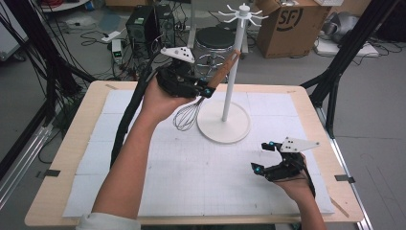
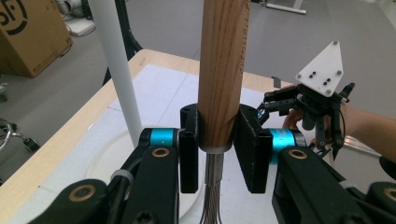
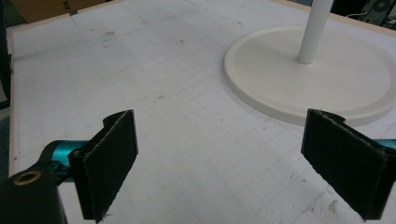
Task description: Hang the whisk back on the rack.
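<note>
whisk (image 1: pixel 201 103) clamped by its wooden handle in left claw (image 2: pixel 215 148), wires partly cropped; right claw (image 3: pixel 233 163) gapes.

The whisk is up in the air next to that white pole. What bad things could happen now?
The left gripper pinches the whisk only at the bottom end of its wooden handle, so it might twist or slip out. The handle is very near the white stand, so it could bump the pole and maybe wobble it. The right gripper is open and far off, so it probably could not catch the whisk.
</note>
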The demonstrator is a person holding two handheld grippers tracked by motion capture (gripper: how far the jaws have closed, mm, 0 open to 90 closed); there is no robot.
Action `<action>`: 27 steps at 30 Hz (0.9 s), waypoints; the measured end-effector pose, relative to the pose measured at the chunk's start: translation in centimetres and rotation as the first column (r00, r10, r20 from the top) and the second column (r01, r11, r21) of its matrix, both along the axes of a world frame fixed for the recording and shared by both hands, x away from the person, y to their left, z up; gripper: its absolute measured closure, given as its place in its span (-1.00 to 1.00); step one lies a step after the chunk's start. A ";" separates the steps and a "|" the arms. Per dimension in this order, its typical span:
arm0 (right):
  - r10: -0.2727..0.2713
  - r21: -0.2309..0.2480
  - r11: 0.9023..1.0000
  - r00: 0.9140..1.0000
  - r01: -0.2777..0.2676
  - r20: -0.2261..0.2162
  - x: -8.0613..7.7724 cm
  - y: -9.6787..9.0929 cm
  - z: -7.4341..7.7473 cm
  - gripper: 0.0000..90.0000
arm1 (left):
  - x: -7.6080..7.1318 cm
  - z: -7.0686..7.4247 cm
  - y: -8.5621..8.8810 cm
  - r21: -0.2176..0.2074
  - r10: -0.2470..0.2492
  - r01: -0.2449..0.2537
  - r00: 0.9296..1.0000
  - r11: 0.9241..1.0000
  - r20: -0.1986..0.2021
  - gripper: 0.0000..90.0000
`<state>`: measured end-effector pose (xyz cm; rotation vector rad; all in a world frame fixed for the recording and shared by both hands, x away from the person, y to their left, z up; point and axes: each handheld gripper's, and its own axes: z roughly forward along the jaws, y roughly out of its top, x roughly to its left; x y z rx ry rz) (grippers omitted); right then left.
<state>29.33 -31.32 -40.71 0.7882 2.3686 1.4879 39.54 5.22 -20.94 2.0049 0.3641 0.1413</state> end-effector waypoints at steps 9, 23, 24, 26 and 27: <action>0.003 0.007 1.000 1.000 -0.003 -0.001 -0.1 -0.1 0.1 -0.78 | 0.8 1.6 -0.6 -0.006 -0.010 0.010 1.000 1.000 0.010 0.60; 0.000 0.019 1.000 1.000 0.000 -0.001 -0.1 -0.4 0.1 -0.78 | 2.5 4.2 -1.3 -0.025 0.006 -0.005 1.000 1.000 0.021 0.60; -0.002 0.023 1.000 1.000 0.002 -0.002 -0.1 -0.4 0.2 -0.78 | 2.6 4.3 -1.4 -0.034 0.011 -0.011 1.000 0.999 0.018 0.60; -0.003 0.030 1.000 1.000 0.003 0.000 -0.1 -0.5 0.2 -0.78 | 2.9 4.3 -1.4 -0.026 0.022 -0.022 1.000 0.999 0.015 0.60; -0.004 0.030 1.000 1.000 0.004 0.003 -0.1 -0.6 0.2 -0.78 | 3.1 4.3 -1.5 -0.025 0.028 -0.027 1.000 0.999 0.010 0.60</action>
